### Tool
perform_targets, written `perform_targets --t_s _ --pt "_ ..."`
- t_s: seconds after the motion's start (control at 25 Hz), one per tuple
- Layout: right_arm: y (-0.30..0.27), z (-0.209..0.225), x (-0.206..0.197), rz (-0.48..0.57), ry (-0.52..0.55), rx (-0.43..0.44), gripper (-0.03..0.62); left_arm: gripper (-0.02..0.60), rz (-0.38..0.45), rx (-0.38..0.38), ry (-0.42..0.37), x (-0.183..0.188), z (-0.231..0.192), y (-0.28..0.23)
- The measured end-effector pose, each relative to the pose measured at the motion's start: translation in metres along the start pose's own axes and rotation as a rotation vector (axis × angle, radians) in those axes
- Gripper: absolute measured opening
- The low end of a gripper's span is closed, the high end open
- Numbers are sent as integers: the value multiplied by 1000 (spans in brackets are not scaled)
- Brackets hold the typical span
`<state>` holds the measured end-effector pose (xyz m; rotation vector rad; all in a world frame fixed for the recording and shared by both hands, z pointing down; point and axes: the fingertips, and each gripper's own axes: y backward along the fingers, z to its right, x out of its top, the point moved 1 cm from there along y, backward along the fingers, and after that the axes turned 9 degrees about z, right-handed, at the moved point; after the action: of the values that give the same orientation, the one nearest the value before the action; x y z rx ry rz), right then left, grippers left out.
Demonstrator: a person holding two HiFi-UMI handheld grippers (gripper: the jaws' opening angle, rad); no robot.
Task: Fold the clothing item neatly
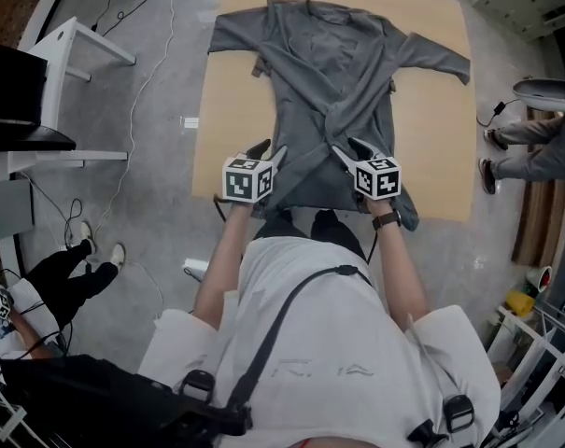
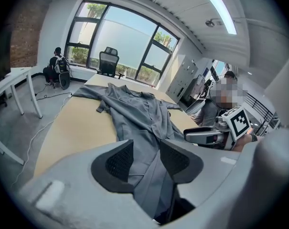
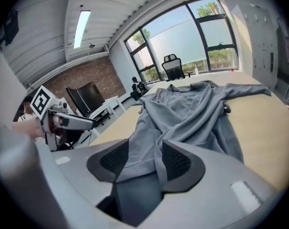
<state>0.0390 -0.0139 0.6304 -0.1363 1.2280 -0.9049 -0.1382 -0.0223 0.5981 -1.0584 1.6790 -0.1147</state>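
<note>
Gray garment (image 1: 333,82) is lying with its near hem between parted jaws of left gripper (image 1: 273,147) and right gripper (image 1: 347,146) — neither is pinching.

- One grey garment (image 1: 333,91), at the upper middle of the head view.
- One tan table (image 1: 235,110) under it.
- Two grippers: the left gripper (image 1: 271,149) and the right gripper (image 1: 347,147), side by side at the centre of the frame.
- Two marker cubes, one per gripper: (image 1: 247,179) and (image 1: 377,176).
- One wristwatch (image 1: 387,219), right of centre.
- Three people in the head view: the wearer (image 1: 319,343) at the bottom, a seated person (image 1: 49,283) at the lower left, and a pair of legs (image 1: 534,152) at the right edge.
- Possibly a fourth person (image 2: 57,66), small and dim at the upper left of the left gripper view.
- One black office chair (image 2: 108,63) by the window.
</note>
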Motion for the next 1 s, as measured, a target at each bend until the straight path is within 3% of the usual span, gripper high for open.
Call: perform_targets --t_s 0.36,0.64,0.84,1.0 --pt "93 7 6 119 79 -59 213 181 44 -10 -112 -11 30 12" --pt "176 45 -32 113 123 -34 208 179 65 -18 -112 -43 128 0" --pt "239 87 -78 82 93 -78 204 180 41 -65 -158 -67 205 -4" --pt "275 113 -114 51 55 -129 194 179 11 -103 -205 -82 241 -17"
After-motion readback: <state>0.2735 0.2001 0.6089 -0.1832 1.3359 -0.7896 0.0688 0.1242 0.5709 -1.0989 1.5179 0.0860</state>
